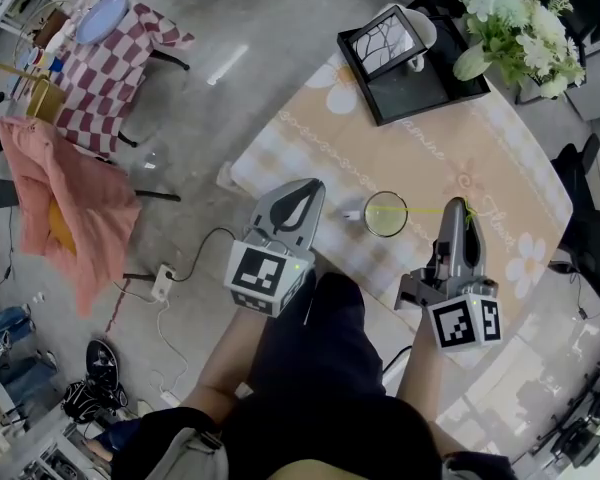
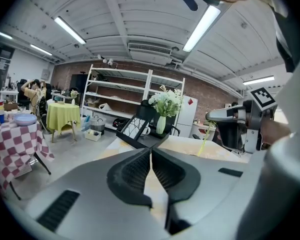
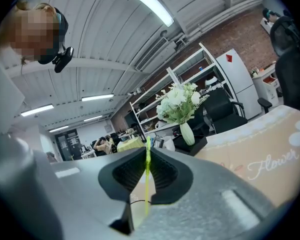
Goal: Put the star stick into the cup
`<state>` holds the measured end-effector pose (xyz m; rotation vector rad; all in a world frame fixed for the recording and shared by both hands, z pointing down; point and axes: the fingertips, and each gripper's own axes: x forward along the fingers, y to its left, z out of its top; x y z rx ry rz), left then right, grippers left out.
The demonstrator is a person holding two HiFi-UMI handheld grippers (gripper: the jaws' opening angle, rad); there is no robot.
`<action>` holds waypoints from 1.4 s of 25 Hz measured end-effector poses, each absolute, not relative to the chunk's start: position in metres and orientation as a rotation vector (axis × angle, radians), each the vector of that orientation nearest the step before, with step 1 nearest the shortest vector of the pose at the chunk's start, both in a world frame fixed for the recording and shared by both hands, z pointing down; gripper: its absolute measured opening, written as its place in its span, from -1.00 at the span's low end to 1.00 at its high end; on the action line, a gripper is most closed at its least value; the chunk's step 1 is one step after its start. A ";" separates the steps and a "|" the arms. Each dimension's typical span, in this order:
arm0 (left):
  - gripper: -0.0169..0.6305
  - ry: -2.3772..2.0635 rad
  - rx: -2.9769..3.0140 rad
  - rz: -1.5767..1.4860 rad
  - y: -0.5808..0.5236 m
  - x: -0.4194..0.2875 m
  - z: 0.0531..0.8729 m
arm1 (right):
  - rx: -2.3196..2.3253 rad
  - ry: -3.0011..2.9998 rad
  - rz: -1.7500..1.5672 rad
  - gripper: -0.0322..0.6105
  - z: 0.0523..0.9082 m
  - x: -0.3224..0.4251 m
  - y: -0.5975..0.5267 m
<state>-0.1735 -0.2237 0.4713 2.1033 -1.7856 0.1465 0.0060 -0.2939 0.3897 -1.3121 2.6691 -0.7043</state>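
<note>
Reading left to right: my left hand-held gripper (image 1: 310,190) hangs near the cup's left side, jaws pressed together on nothing (idle, so free to steady the cup if needed). The cup (image 1: 386,215), clear with a greenish cast, stands upright on the cloth-covered surface (image 1: 500,158) between the two tools. The star stick (image 1: 427,210), a thin yellow rod, runs from over the cup's mouth rightward to my right hand-held gripper (image 1: 459,208), whose jaws are clamped on it. Whether its free end sits below the rim I cannot tell. To do this step well, I judge the stick should be tipped steeper, its free end guided down inside the rim. The jaws should part only once it leans on the inner wall, since a sideways nudge could topple the cup.
</note>
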 end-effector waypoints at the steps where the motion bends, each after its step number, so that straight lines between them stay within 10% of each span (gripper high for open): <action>1: -0.89 -1.786 2.102 0.146 -0.224 -0.174 0.472 | -1.314 2.663 -0.708 -0.83 0.390 0.007 -0.295; 35: -0.89 -1.783 2.118 0.147 -0.226 -0.159 0.465 | -1.300 2.645 -0.843 -0.28 0.408 0.015 -0.300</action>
